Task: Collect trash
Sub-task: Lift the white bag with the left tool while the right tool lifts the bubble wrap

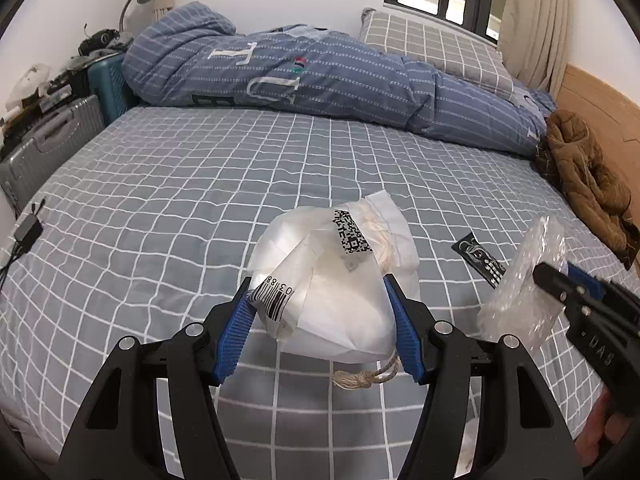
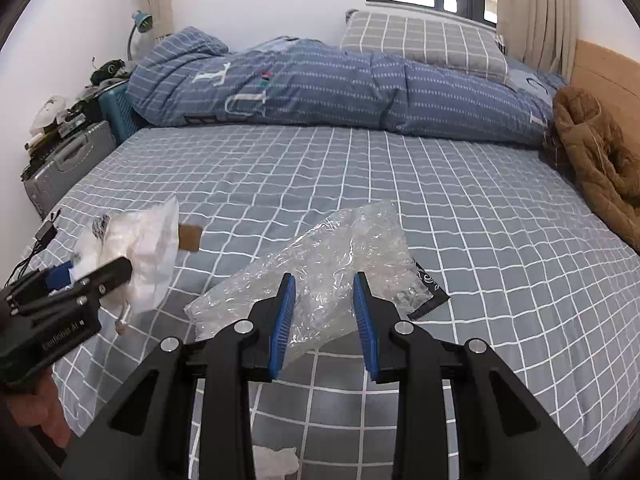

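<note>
My left gripper (image 1: 318, 280) is shut on a crumpled white paper bag (image 1: 340, 300) that has barcode and QR labels; its twine handle (image 1: 368, 376) dangles below, above the grey checked bed sheet (image 1: 160, 200). From the right wrist view that bag (image 2: 148, 240) hangs at the left, held by the left gripper (image 2: 100, 276). My right gripper (image 2: 324, 278) is shut on a sheet of clear bubble plastic (image 2: 320, 248), also lifted off the bed. The left wrist view shows that plastic (image 1: 524, 292) at the far right. A flat black wrapper (image 2: 430, 294) lies on the sheet beneath it.
A rolled blue quilt (image 1: 320, 80) and a checked pillow (image 1: 436, 48) lie along the far side. A brown jacket (image 1: 584, 176) sits by the wooden headboard (image 1: 600, 96). Suitcases (image 1: 48, 144) stand past the left edge, where a charger and cable (image 1: 26, 232) lie. White tissue (image 2: 276, 462) shows low down.
</note>
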Motion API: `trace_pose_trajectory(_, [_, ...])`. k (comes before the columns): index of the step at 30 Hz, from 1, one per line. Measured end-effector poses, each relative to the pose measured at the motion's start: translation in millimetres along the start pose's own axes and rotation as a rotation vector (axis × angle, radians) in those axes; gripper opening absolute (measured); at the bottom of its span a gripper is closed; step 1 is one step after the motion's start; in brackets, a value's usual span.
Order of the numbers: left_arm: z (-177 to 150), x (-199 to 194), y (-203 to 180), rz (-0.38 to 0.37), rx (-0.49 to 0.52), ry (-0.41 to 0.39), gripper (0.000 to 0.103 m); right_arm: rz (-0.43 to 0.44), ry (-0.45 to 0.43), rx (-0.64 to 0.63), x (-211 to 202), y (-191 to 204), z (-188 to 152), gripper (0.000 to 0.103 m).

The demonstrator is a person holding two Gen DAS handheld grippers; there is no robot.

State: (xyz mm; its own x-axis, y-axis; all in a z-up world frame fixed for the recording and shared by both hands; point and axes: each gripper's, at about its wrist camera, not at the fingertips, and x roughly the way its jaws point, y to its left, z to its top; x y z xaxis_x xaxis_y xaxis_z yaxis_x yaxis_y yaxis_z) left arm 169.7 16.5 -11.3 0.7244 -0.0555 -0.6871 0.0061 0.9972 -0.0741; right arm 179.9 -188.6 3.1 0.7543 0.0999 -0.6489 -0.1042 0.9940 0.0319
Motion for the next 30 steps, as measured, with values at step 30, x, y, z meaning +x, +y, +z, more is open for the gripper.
trace_pose_trajectory(30, [-80.8, -65.6, 6.1, 0.019, 0.0, 0.017, 0.061, -0.013, -0.007, -0.062, -58.7, 18.5, -53.4, 0.029])
